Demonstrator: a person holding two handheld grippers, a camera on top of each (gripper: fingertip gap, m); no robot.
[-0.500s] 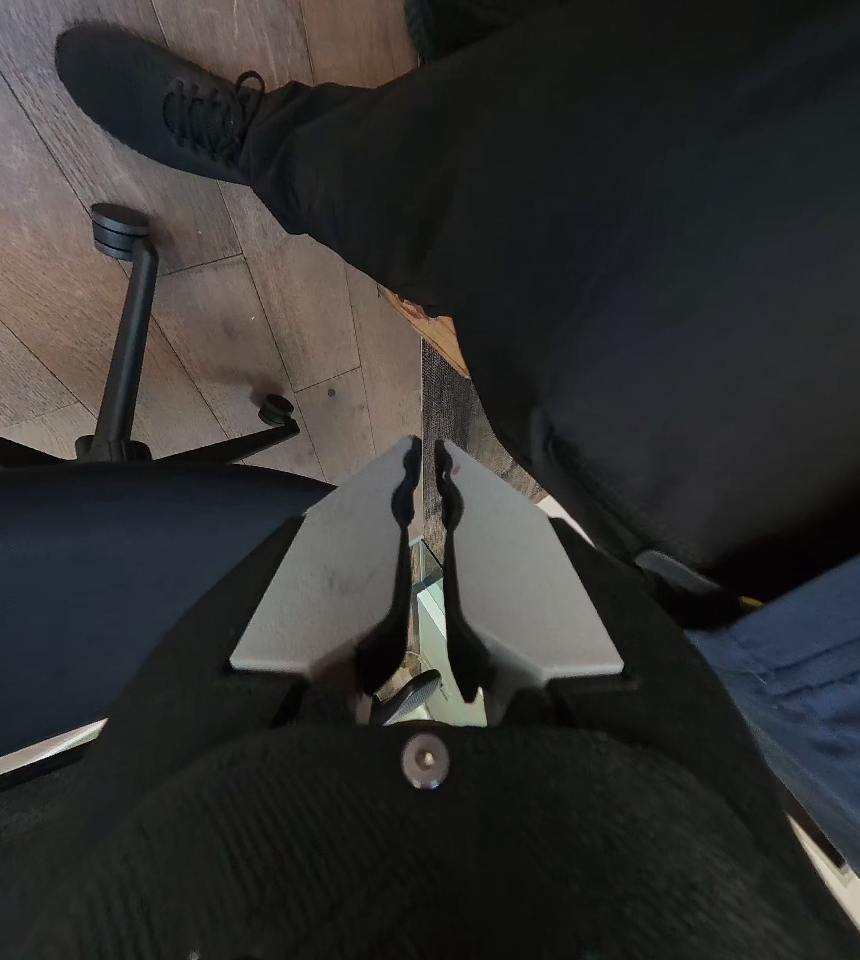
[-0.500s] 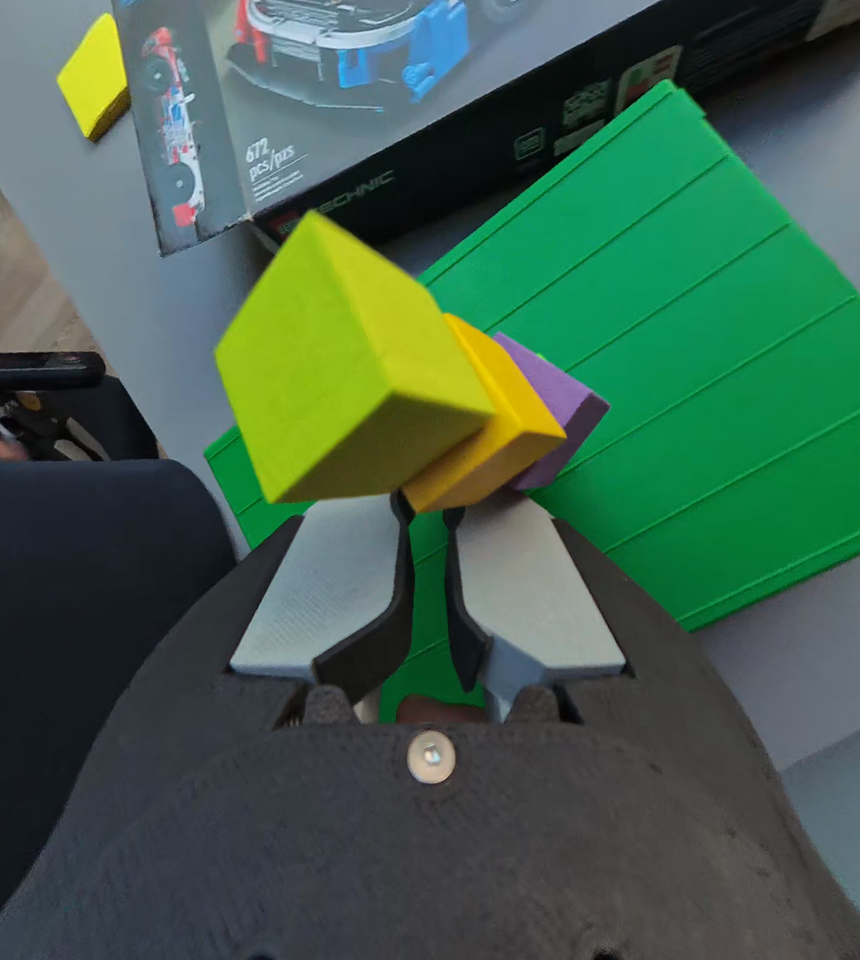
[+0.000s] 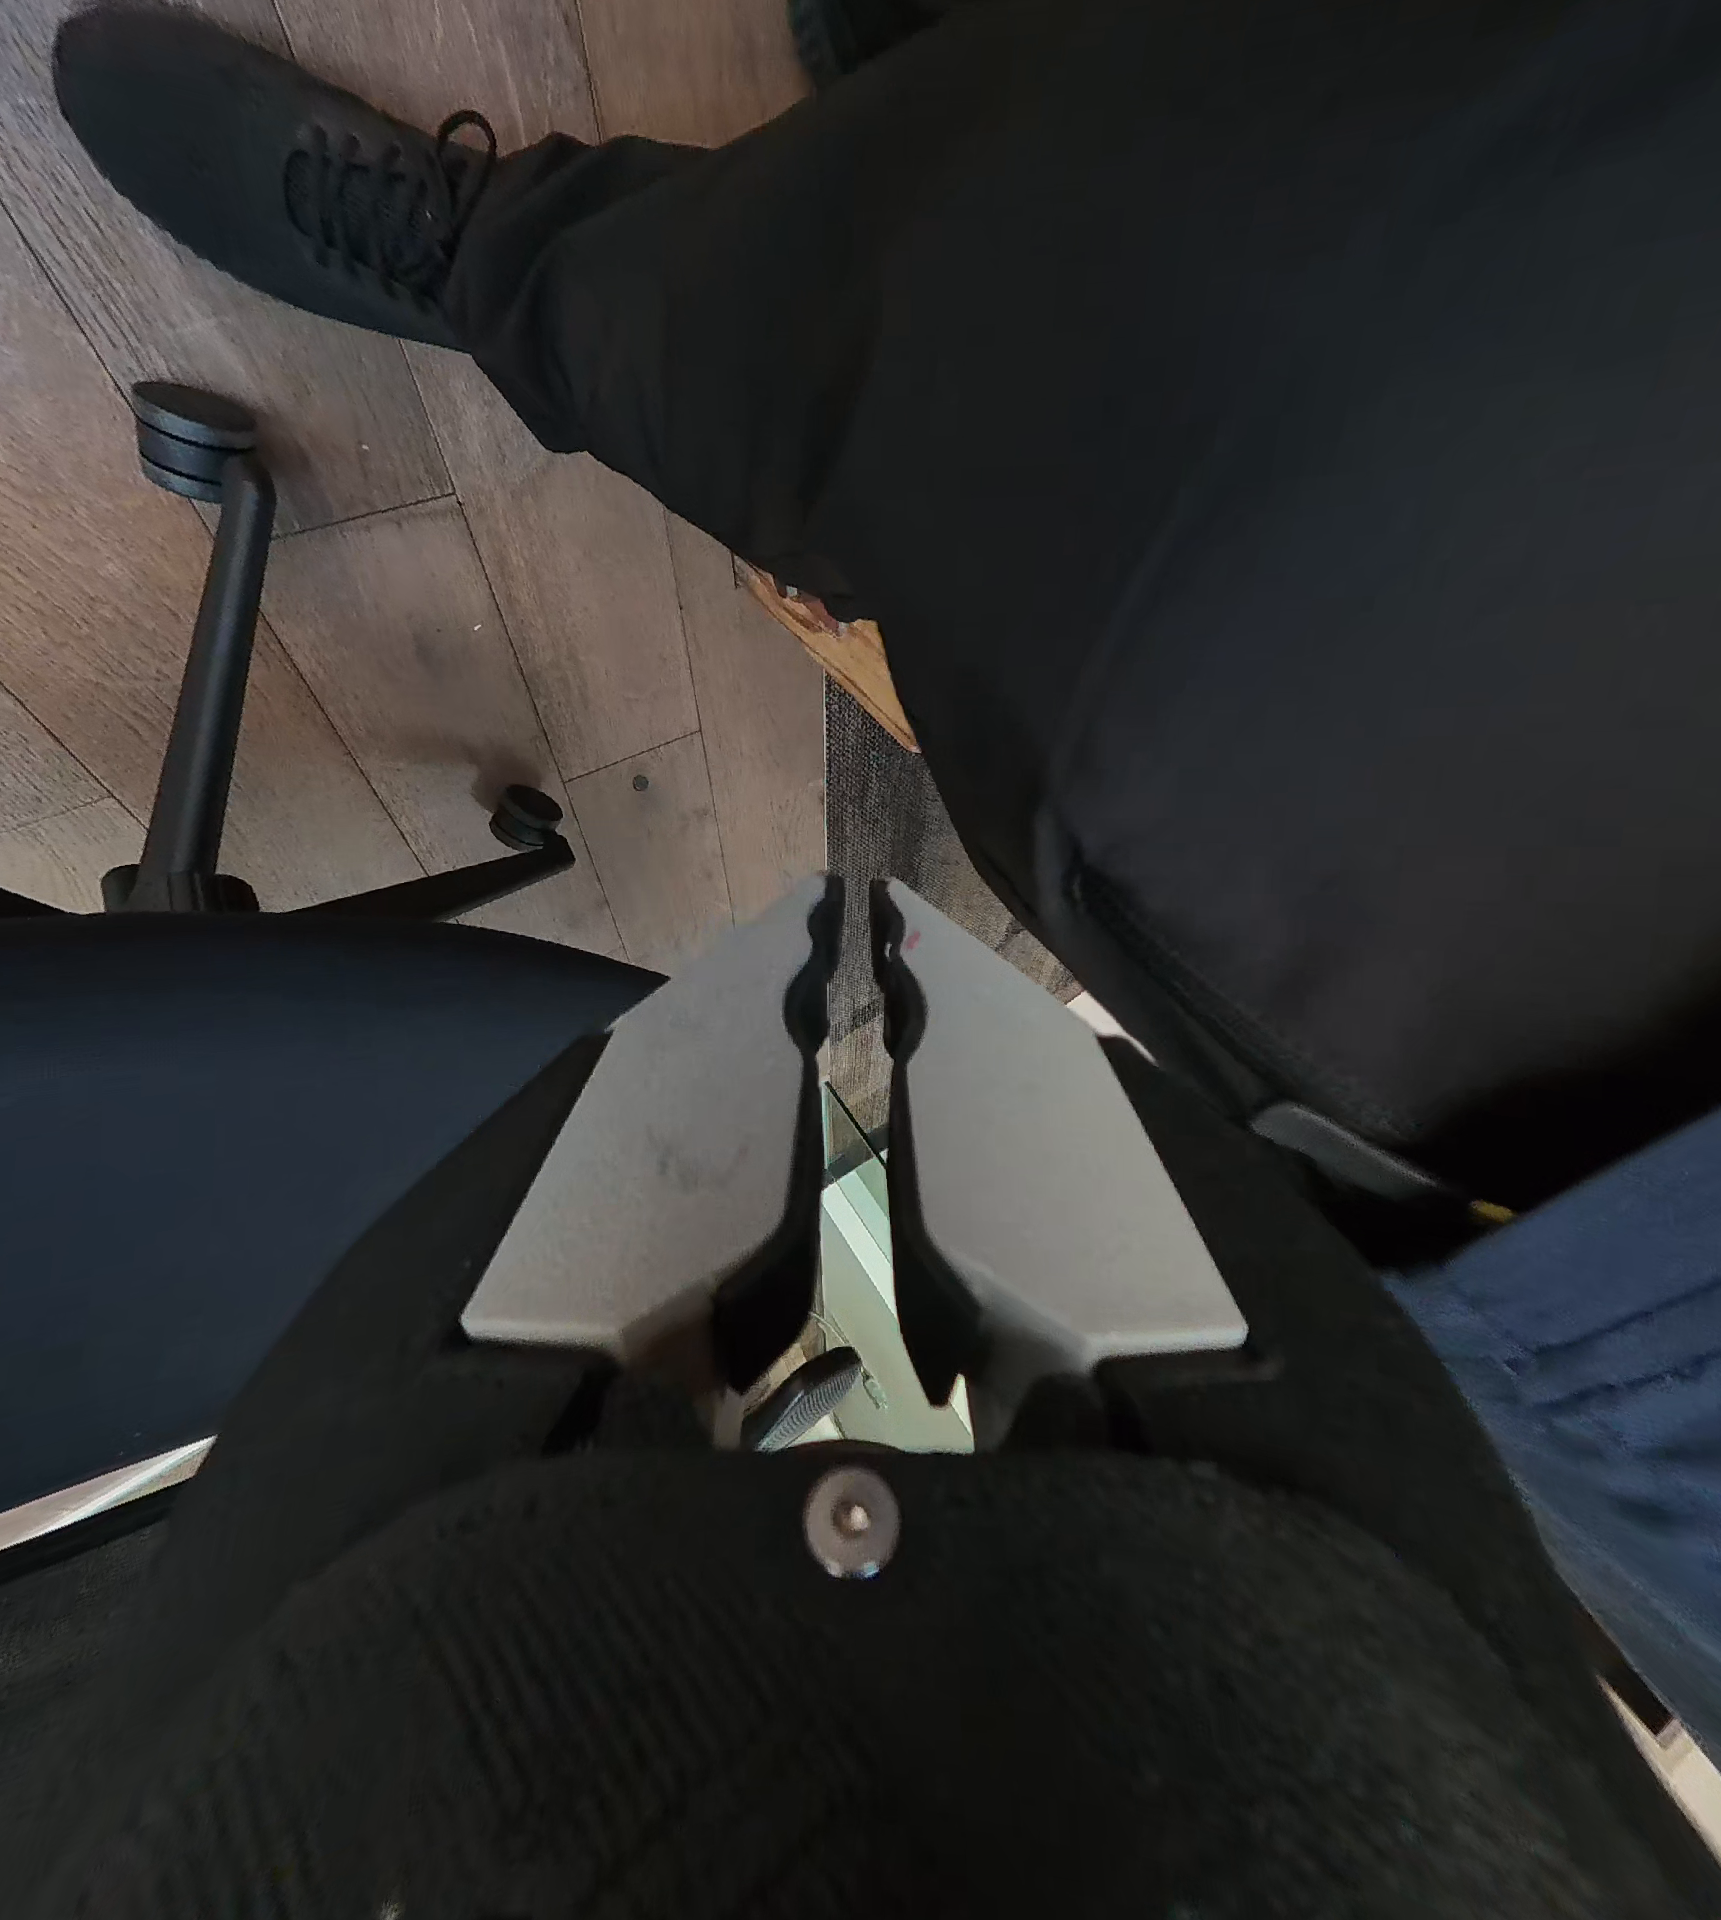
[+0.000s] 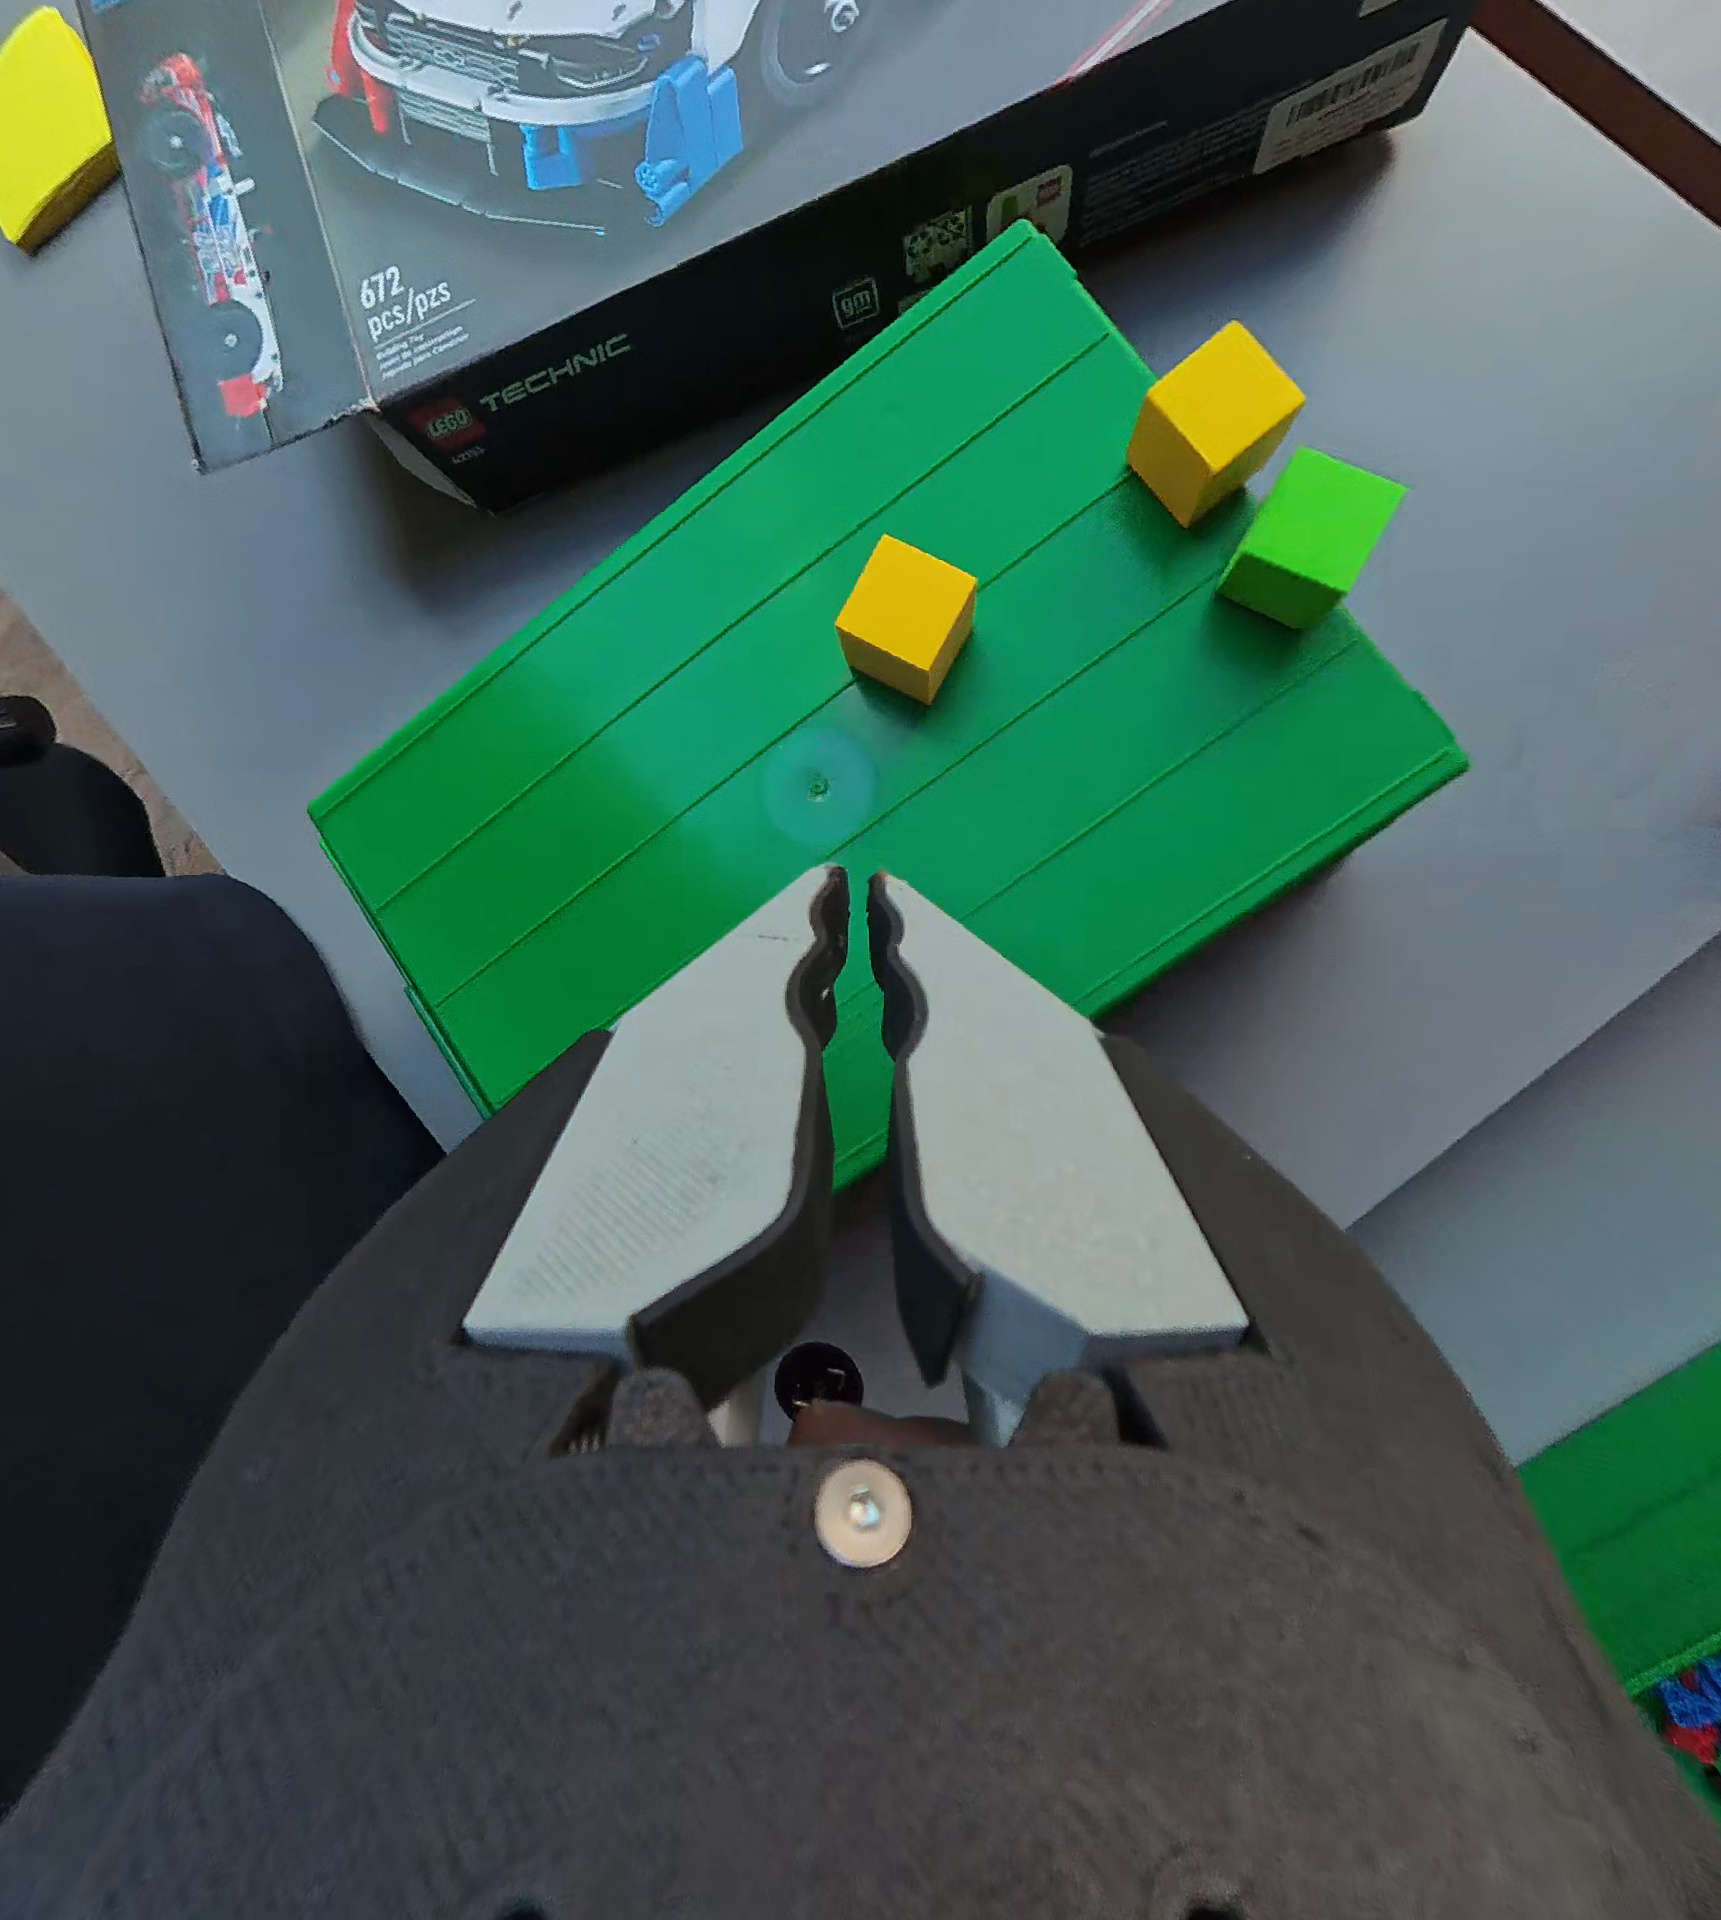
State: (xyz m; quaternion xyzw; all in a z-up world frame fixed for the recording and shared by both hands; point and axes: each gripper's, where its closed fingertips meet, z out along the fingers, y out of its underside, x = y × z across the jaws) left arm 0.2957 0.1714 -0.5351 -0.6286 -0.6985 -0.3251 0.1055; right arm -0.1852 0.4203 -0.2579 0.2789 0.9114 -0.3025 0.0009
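Board (image 4: 627,748) long axis lower-left to upper-right.

Printed lettering on dark toy box (image 4: 565,343)

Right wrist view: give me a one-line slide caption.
Shut, empty right gripper above a green ridged lid carrying two yellow cubes and one green cube.

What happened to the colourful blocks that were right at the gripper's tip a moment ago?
They are no longer at the right gripper, whose fingers now stand nearly together with nothing between them. Two yellow cubes and a light green cube now sit farther off on the green tray; the purple one is out of sight. The left gripper stays shut above the floor.
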